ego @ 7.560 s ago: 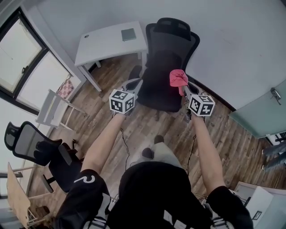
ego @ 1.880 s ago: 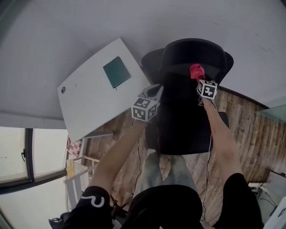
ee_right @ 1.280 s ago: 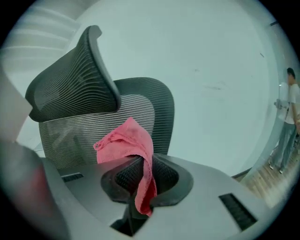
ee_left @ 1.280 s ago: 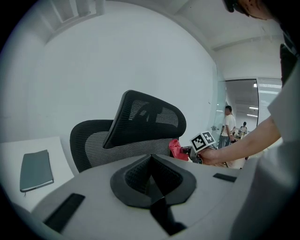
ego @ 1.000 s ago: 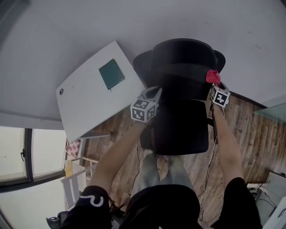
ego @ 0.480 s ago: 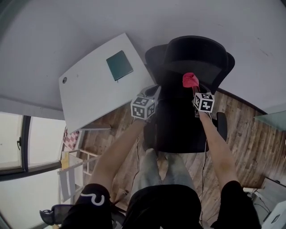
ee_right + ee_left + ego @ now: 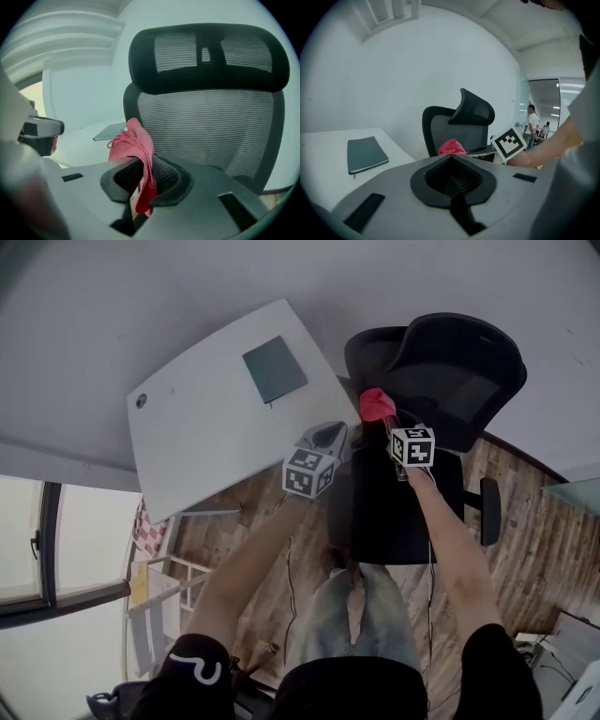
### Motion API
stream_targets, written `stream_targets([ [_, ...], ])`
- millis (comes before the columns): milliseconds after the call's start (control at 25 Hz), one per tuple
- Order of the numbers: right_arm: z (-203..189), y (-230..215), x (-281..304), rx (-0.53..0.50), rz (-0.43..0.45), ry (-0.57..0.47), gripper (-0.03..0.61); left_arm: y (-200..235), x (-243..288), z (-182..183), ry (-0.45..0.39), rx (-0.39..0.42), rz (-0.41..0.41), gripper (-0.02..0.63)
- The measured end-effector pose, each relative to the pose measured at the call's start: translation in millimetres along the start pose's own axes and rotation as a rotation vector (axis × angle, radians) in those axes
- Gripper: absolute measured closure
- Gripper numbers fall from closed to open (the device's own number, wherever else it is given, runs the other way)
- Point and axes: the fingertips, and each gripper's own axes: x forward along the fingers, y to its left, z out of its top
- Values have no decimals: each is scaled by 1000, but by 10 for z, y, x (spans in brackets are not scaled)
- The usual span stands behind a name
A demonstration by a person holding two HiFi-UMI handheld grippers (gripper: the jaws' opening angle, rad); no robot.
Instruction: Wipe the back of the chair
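Since the previous frame my right gripper (image 7: 140, 176) has carried the pink cloth (image 7: 133, 143) leftward, to the left edge of the chair (image 7: 206, 126) backrest — jaws clamped on the cloth. My left gripper (image 7: 452, 178) — jaws together, empty — hangs near the desk (image 7: 206, 437) corner.

A white table (image 7: 197, 442) is seen standing on a wood-plank floor (image 7: 525, 540). A dark green notebook (image 7: 275, 369) is laid flat on the table, and a small round cap (image 7: 141, 400) is set near one corner. The black chair (image 7: 450, 381) is borne by the same floor just beside the table, and a white slatted frame (image 7: 141, 634) is stood on the planks near the table's other side.
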Motion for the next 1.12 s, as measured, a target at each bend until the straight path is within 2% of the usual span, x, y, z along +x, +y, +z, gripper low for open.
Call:
stream_targets([
  [240, -189, 110, 380, -46, -17, 59, 512, 70, -19, -226, 36, 4, -37, 589],
  [440, -193, -32, 512, -35, -57, 65, 514, 110, 89, -249, 40, -26, -22, 589],
  [720, -158, -509, 434, -49, -76, 63, 512, -86, 360, -118, 21, -52, 19, 589],
  [920, -178, -927, 265, -58, -93, 56, 512, -385, 579, -70, 27, -40, 20, 589],
  [1120, -210, -1489, -9, -23, -141, 46, 512, -683, 776, -43, 37, -26, 13, 589],
])
